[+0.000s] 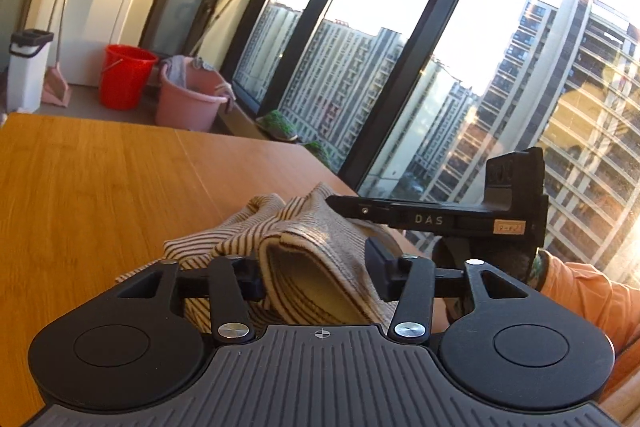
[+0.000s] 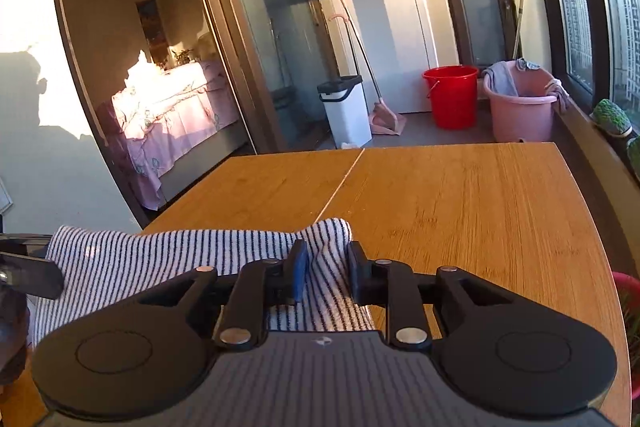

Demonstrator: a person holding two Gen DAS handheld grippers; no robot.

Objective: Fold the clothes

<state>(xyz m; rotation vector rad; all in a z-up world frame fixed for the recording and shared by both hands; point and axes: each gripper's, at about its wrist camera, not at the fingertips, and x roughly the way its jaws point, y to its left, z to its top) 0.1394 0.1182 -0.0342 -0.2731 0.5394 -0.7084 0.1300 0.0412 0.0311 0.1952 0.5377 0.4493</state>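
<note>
The striped garment (image 1: 280, 247) lies bunched low in the centre of both wrist views, on the near edge of the wooden counter (image 1: 100, 179). The left gripper (image 1: 316, 279) has its fingers spread around a thick roll of cloth, not pinching it. The right gripper (image 2: 326, 273) likewise straddles a raised fold, fingers apart. Lifting now risks the cloth slipping free, and the layered bunch could fold crookedly.

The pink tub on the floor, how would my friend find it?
Look past the far edge of the wooden table to the floor under the big window. Two containers stand there side by side. The pink tub is nearer the window, wider than the red bucket, with cloths draped over its rim.
</note>
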